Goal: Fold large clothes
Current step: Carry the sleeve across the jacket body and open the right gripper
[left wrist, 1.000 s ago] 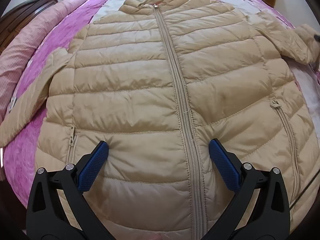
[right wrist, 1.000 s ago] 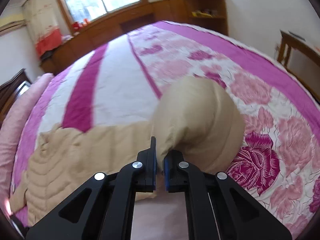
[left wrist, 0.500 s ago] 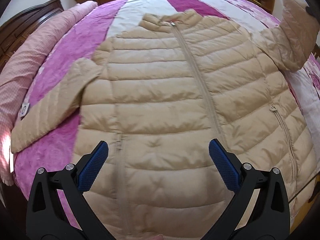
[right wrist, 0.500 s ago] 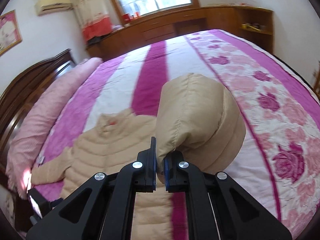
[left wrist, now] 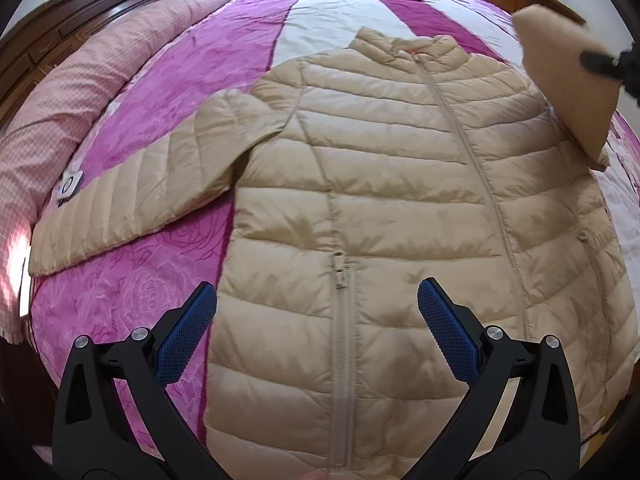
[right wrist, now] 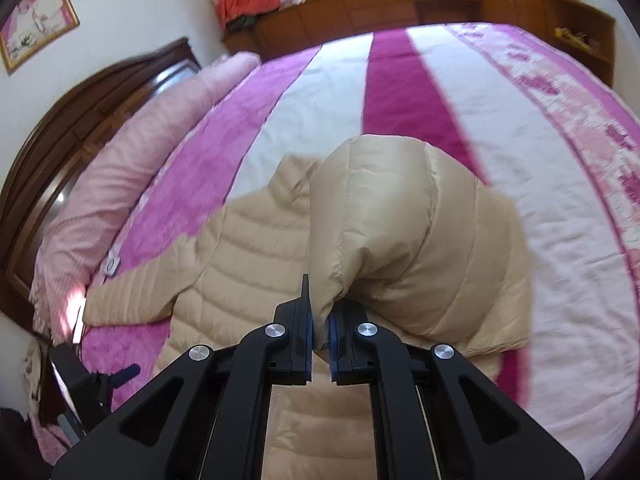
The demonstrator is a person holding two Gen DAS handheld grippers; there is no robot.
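Note:
A beige quilted puffer jacket [left wrist: 380, 208] lies front up on the bed, zipped, collar at the far end. Its left sleeve [left wrist: 132, 200] lies stretched out to the left on the cover. My left gripper [left wrist: 316, 320] is open and empty, hovering over the jacket's lower left part near a pocket zip. My right gripper [right wrist: 319, 332] is shut on the cuff of the jacket's right sleeve [right wrist: 400, 232] and holds it lifted over the jacket's body. That raised sleeve [left wrist: 568, 84] also shows at the upper right of the left wrist view.
The bed has a magenta and white floral cover [right wrist: 520, 128]. A pink rolled quilt [left wrist: 80, 92] lies along the dark wooden headboard [right wrist: 80, 128] on the left. Wooden cabinets [right wrist: 400, 4] stand under the window beyond the bed.
My right gripper has lifted the right sleeve off the bed and carried it left, over the jacket. My left gripper has shifted left along the jacket's hem, still open.

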